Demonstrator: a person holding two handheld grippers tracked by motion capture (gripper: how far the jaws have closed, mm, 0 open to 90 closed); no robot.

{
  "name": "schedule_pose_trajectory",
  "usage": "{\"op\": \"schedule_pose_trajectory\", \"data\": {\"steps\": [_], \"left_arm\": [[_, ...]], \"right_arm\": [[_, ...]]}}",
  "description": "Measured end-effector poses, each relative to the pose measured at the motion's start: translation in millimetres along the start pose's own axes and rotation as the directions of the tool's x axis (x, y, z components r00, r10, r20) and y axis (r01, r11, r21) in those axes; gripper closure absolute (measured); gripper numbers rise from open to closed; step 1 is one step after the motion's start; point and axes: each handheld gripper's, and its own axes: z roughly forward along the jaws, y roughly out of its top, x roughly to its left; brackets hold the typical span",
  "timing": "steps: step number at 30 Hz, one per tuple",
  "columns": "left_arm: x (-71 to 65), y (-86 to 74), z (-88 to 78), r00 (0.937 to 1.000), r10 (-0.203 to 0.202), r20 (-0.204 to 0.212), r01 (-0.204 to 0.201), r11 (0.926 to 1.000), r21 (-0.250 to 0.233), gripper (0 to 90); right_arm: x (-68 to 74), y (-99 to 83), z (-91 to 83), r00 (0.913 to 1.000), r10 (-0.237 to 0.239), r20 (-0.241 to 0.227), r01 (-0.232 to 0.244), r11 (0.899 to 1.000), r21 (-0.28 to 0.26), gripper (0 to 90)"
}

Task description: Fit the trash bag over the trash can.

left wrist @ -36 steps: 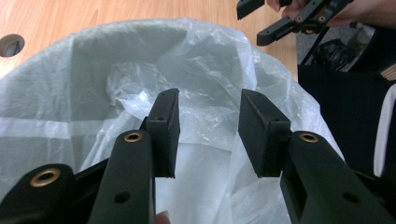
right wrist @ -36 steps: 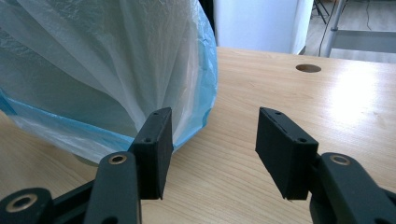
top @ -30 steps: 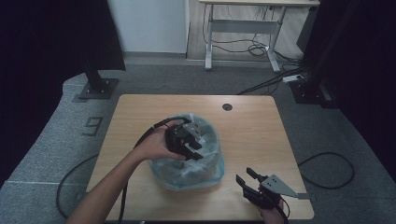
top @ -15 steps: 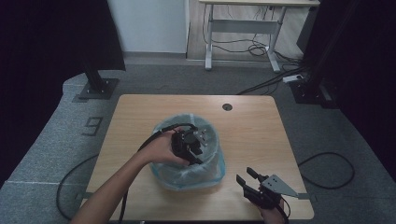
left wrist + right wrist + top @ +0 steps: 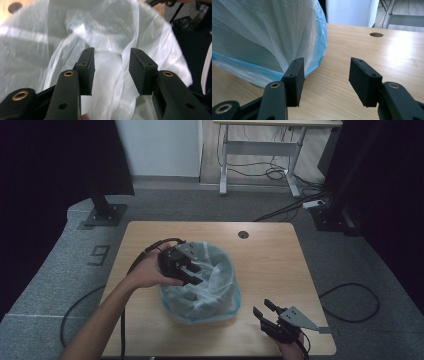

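Since earlier frame, left gripper (image 5: 192, 272) shifted toward bin's left rim, above mouth — jaws apart, nothing pinched, white liner (image 5: 110, 35) behind them. Lined blue bin (image 5: 200, 287) stands mid-table, nearer front edge. Right gripper (image 5: 267, 312) unmoved at table's (image 5: 280, 250) front right corner — jaws apart, empty, beside bin.

One sign can be read: a large grey figure 9 (image 5: 100, 255) marked on the grey floor mat (image 5: 60, 270), left of the table (image 5: 280, 250), at mid-left of the high view.
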Motion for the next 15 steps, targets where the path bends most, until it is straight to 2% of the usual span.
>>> {"op": "schedule_pose_trajectory", "data": {"steps": [4,9,15], "left_arm": [[6.1,-12.8,0.5,0.9994,-0.030,-0.016,0.030,0.9994,0.015,57.1],[17.1,-25.7,8.7,0.9968,-0.075,-0.027,0.076,0.9957,0.053,61.0],[18.5,-24.7,18.7,0.9964,-0.079,-0.032,0.082,0.9916,0.100,65.5]], "right_arm": [[-0.1,0.8,0.5,1.0000,0.000,-0.001,0.000,1.000,-0.002,45.2],[-0.5,0.1,0.9,1.0000,0.002,0.000,-0.002,1.000,0.001,45.3],[-1.3,-0.1,1.5,1.0000,0.000,0.001,0.000,1.000,0.003,45.3]]}}
